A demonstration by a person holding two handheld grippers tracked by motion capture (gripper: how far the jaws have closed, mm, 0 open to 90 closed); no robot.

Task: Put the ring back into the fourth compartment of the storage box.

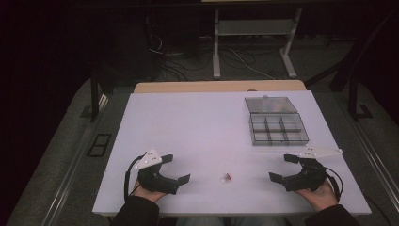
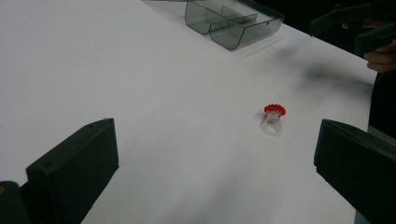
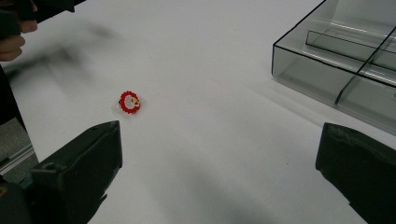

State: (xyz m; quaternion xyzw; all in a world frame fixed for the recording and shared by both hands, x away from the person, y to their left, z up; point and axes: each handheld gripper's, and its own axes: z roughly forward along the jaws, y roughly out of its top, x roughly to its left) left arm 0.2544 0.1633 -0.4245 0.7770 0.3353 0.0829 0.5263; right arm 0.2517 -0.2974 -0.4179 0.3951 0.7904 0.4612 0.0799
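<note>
Right now your left gripper [image 1: 178, 168] rests low on the near left part of the white bench [image 1: 188, 127], held in your left hand [image 1: 146, 186], and its fingers [image 2: 74, 168] stand spread wide with nothing between them. Your right gripper [image 1: 284, 168] sits at the near right, held in your right hand [image 1: 322, 195], fingers [image 3: 79, 168] likewise spread and empty. Both grippers point inward toward each other across the near edge of the bench. Between them, a little closer to the near edge than to the middle of the bench, lies a small ring-like piece with a red beaded top [image 1: 227, 177] on a clear or whitish base; in the left gripper view [image 2: 273, 116] it lies on its side ahead of the fingers, toward the right one, and in the right gripper view [image 3: 129, 102] its red round face shows just beyond the left finger. It touches neither gripper. Farther off, at the far right of the bench, a smoky transparent compartment box [image 1: 277, 128] stands open, its lid [image 1: 270, 104] laid back flat behind it. Its dividers split it into several cells, and you can see no contents in those that show.
</note>
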